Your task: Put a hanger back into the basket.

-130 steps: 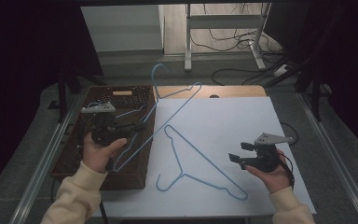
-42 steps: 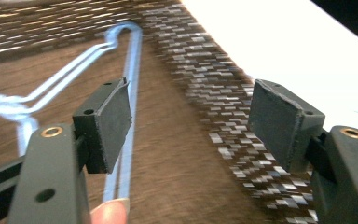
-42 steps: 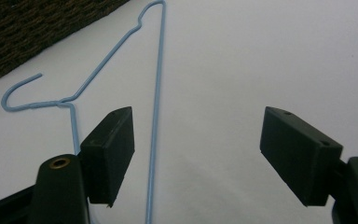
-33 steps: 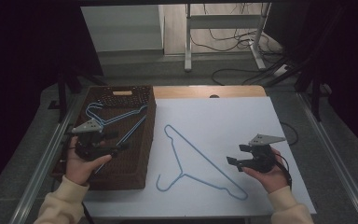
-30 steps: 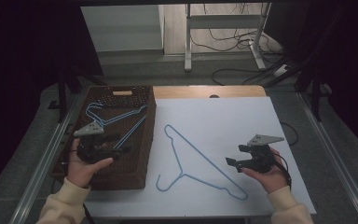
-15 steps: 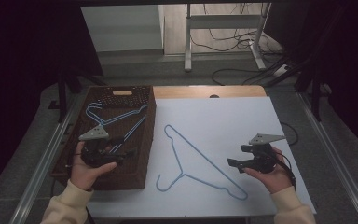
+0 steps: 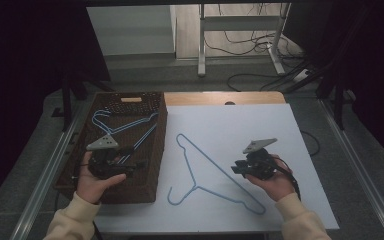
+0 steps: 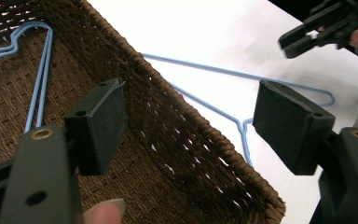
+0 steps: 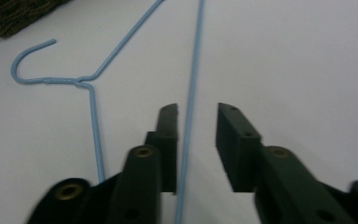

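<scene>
A blue wire hanger (image 7: 196,186) lies flat on the white sheet (image 7: 260,125). My right gripper (image 7: 236,168) is low over its long straight wire, jaws open. In the right gripper view that wire (image 9: 195,56) runs between the two jaws of my right gripper (image 9: 198,114) without being pinched. Two more blue hangers (image 7: 125,126) lie inside the brown wicker basket (image 7: 161,140). My left gripper (image 7: 132,157) hovers over the basket's near right part. In the left gripper view my left gripper (image 8: 189,109) stands wide open with nothing held, above the basket rim (image 8: 191,126).
The basket sits on the table's left side, its right wall bordering the white sheet. A wooden strip (image 7: 220,98) edges the table's far side. Metal rails (image 7: 45,175) run along both sides, with cables on the floor behind.
The left gripper carried a hanger from above the sheet into the basket, let it go, and drew back toward the near right of the basket. The right gripper has stayed put.
</scene>
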A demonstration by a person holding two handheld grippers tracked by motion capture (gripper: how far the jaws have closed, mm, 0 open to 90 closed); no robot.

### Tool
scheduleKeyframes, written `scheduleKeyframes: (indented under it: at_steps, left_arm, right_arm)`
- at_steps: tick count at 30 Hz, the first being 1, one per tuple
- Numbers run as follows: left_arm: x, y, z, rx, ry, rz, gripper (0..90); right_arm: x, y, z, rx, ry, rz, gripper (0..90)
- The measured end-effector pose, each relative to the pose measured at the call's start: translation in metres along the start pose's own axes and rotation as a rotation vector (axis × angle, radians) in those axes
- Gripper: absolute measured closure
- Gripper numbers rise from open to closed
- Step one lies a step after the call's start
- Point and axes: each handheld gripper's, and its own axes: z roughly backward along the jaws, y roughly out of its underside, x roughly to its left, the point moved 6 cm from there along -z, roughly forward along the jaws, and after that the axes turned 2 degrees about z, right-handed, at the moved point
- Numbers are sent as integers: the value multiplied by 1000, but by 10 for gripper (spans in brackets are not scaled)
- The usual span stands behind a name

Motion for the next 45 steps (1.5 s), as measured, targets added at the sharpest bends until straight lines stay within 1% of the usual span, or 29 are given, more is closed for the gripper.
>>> scheduleKeyframes:
  at_steps: [2,4,6,10,13,16,19,21,25,27,28,30,32,33,34,35,36,37,39,40,41,42,44,45]
  left_arm:
    - [1,0,0,-1,0,1,255]
    - [1,0,0,-1,1,3,255]
    - [1,0,0,-1,3,2,255]
    - [0,1,-2,4,6,-1,255]
    - [1,2,-3,8,8,-1,256]
    - [1,3,-4,14,8,0,255]
    - [1,4,-4,17,7,0,255]
    - [1,4,-4,17,6,-3,255]
    - [1,4,-4,16,3,-4,255]
    - [0,4,-4,17,3,-6,255]
    - [0,4,-4,18,4,-6,255]
    - [0,4,-3,19,3,-7,255]
    - [1,4,-3,20,3,-5,255]
    - [1,5,-4,21,2,-4,255]
    - [2,5,-4,22,1,-3,255]
    - [2,5,-4,22,0,-2,255]
    - [2,5,-4,24,0,-1,255]
    - [2,6,-4,24,0,-1,254]
    - [2,5,-4,23,0,-2,255]
    - [2,5,-4,23,-1,-3,255]
    - [2,5,-5,24,-1,-2,254]
    - [2,4,-5,24,0,-3,255]
    - [1,4,-6,28,0,-4,254]
    - [1,4,-7,29,1,-6,255]
  right_arm:
    - [3,-8,-10,20,-15,25,804]
    - [5,-18,-23,41,-29,39,860]
    - [4,-28,-38,51,-40,49,891]
    - [2,-47,-75,88,-46,37,898]
    - [3,-55,-94,114,-48,43,898]
    - [1,-60,-109,132,-38,36,898]
    - [-5,-60,-117,150,-23,16,898]
    - [-8,-59,-119,143,-26,-2,899]
    - [-16,-58,-117,148,28,-13,899]
    - [-24,-57,-115,148,66,-28,899]
    - [-31,-55,-112,151,90,-40,899]
    - [-41,-52,-108,147,115,-79,899]
    - [-55,-47,-100,138,143,-124,899]
    - [-60,-46,-97,133,153,-140,899]
    - [-67,-44,-93,139,180,-152,899]
    - [-75,-40,-89,151,217,-159,899]
    - [-82,-35,-85,155,224,-179,899]
    - [-89,-31,-82,146,214,-215,899]
    - [-97,-24,-76,116,204,-261,899]
    - [-97,-23,-73,90,174,-273,899]
    - [-95,-24,-72,81,160,-270,899]
    - [-91,-26,-72,77,151,-257,899]
    - [-78,-33,-75,67,102,-214,899]
    - [-74,-35,-78,68,94,-202,899]
